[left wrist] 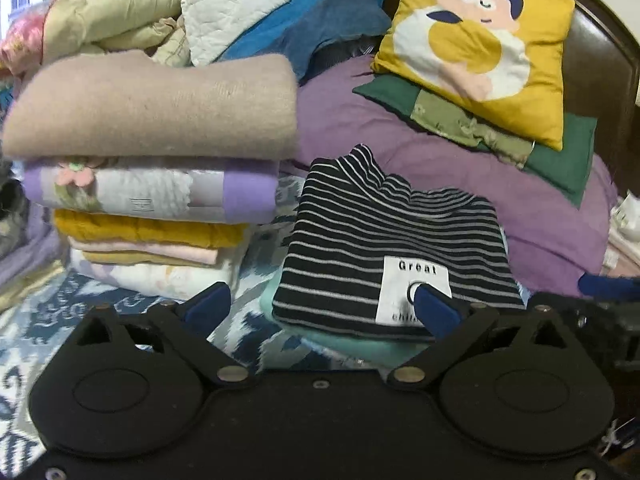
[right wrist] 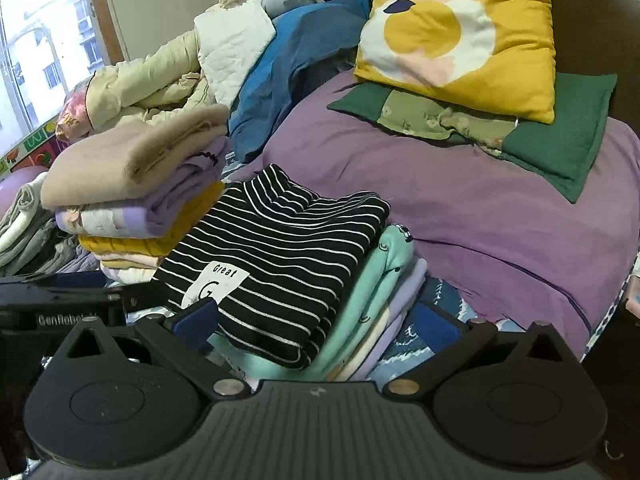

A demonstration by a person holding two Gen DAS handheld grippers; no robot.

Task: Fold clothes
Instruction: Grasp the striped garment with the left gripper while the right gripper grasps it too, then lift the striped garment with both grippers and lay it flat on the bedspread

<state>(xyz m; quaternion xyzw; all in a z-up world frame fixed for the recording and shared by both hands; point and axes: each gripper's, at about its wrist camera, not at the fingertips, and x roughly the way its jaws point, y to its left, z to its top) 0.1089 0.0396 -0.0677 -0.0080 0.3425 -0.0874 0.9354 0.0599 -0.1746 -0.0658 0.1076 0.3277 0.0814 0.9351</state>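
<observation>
The folded black-and-white striped top (right wrist: 276, 264) is lying on top of a short stack, with a mint-green garment (right wrist: 376, 280) and pale lilac and cream layers showing beneath it on the blue patterned bedspread (left wrist: 80, 312). The left gripper (left wrist: 320, 308) is hovering at the near edge of that stack with its blue-padded fingers spread wide apart, one at about 8 o'clock from the top and clear of it, the other overlapping the white "Great" label (left wrist: 412, 288); whether that pad is touching the cloth cannot be told. The right gripper (right wrist: 316, 326) is likewise standing open, its fingers straddling the near end of the stack, nothing clamped between them. Judging by the squared edges, the top looks already folded, and both tools seem to be positioned either to let go of it or to square it on the pile. At about 10 o'clock from the striped top a taller pile of folded clothes (left wrist: 152, 168) is sitting, topped by a beige knit (left wrist: 156, 108), probably the finished stack. Behind it, unfolded items are heaped: a cream quilted jacket (right wrist: 180, 72) and blue fabric (right wrist: 296, 52). A yellow cartoon cushion (left wrist: 480, 48) is leaning at 1 o'clock on the purple duvet (right wrist: 460, 208).
</observation>
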